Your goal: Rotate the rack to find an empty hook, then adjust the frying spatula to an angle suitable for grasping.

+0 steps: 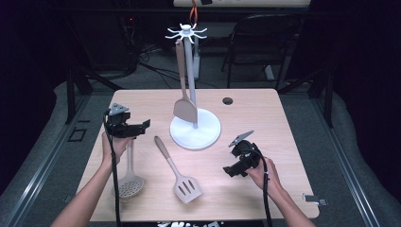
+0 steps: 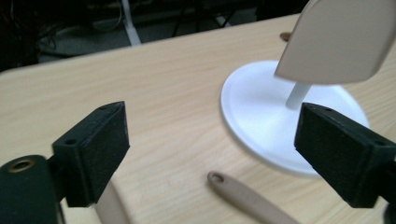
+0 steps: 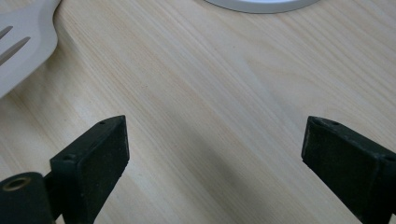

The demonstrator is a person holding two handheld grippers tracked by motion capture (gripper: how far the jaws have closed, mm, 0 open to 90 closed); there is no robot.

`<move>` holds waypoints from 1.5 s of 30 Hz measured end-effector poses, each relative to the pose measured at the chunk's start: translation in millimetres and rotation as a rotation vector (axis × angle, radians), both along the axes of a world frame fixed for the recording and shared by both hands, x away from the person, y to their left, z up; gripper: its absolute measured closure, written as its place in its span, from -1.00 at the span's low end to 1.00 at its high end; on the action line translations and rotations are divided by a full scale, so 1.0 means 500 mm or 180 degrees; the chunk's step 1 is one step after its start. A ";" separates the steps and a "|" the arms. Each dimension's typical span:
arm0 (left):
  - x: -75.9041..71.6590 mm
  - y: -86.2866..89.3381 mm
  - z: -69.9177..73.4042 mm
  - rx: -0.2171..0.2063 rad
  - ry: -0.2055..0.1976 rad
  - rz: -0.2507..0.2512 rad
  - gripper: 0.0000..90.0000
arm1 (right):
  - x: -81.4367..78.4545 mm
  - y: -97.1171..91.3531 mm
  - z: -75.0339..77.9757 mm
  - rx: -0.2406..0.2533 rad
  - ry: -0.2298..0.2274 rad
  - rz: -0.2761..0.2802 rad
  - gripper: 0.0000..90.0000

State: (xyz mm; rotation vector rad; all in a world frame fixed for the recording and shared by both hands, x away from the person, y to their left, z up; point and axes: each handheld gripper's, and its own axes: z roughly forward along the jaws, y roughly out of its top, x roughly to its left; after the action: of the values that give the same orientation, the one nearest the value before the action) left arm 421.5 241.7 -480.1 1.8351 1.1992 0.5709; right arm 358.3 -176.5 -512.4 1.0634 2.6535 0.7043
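A white hook stand [image 1: 206, 134] rises mid-table, and a beige spatula [image 1: 183, 108] hangs from its top hooks. A slotted turner [image 1: 187, 187] lies flat in front of the stand. To its left lies a round skimmer [image 1: 130, 185], its handle running under the person's left hand. My left gripper [image 1: 143, 125] hovers open above that handle, jaws toward the stand, nothing between them. In the left gripper view the open jaws of my left gripper [image 2: 215, 116] frame the stand's base [image 2: 261, 107], the hanging blade [image 2: 341, 42] and the turner's handle [image 2: 247, 196]. My right gripper [image 1: 231, 170] is open over bare wood [image 3: 215, 126].
The wooden table [image 1: 265, 118] has a dark cable hole [image 1: 228, 100] behind the stand. A small metal clip [image 1: 314, 198] sits at the front right corner. A black chair [image 1: 265, 38] stands beyond the far edge. The turner's blade [image 3: 23, 46] lies left of the right jaws.
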 end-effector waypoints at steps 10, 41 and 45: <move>-0.018 0.018 -0.014 0.0054 0.0179 0.0113 -0.96 | -0.003 0.004 0.000 -0.0014 -0.0015 0.0007 -0.81; -0.037 0.030 -0.055 0.0059 0.0420 0.0287 -1.00 | -0.094 0.152 0.029 0.0237 -0.0152 0.0749 1.00; -0.037 0.027 -0.056 0.0099 0.0435 0.0289 -1.00 | -0.116 0.196 0.025 0.0263 -0.0106 0.0948 1.00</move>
State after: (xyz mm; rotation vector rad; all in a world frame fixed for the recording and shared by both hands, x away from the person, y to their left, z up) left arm 403.1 255.1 -508.2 1.8781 1.3773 0.5242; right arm 300.5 -78.3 -500.0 0.6716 2.8053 0.8847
